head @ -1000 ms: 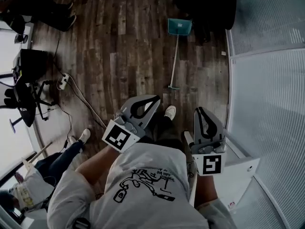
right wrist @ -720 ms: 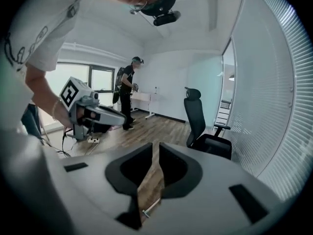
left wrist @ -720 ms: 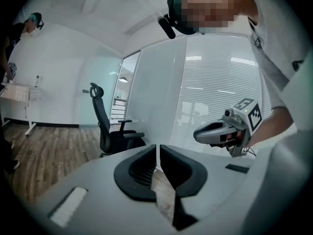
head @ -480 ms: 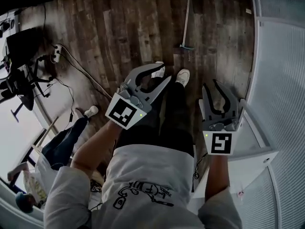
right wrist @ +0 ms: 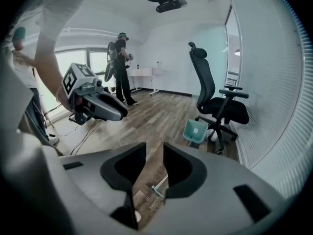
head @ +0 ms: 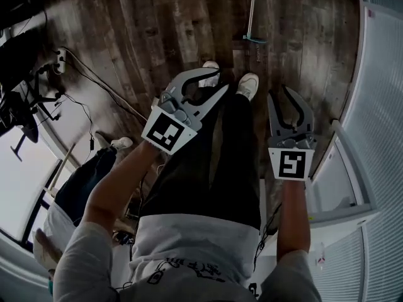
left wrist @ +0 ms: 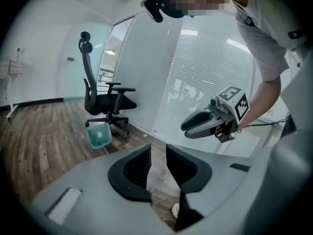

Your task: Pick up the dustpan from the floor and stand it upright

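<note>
The teal dustpan (left wrist: 99, 135) lies on the wood floor in front of a black office chair (left wrist: 105, 102), and the right gripper view also shows this dustpan (right wrist: 195, 130). Its long handle (head: 252, 8) runs toward me and ends near my shoes. In the right gripper view the handle's end (right wrist: 157, 191) shows through the gap between the jaws, far below them. My left gripper (head: 221, 80) and right gripper (head: 281, 95) hang in front of my legs, well short of the dustpan. The jaws of both have just been opening, and nothing is between them.
A glass wall with blinds (head: 378, 106) runs along the right. Cables and a power strip (head: 61, 56) lie on the floor at left, near a seated person's leg (head: 88, 181). Another person (right wrist: 120, 67) stands at the room's far end.
Both grippers' jaws went from shut to open. The head view tipped down: the dustpan's pan left the top of the frame, and only its handle still shows there.
</note>
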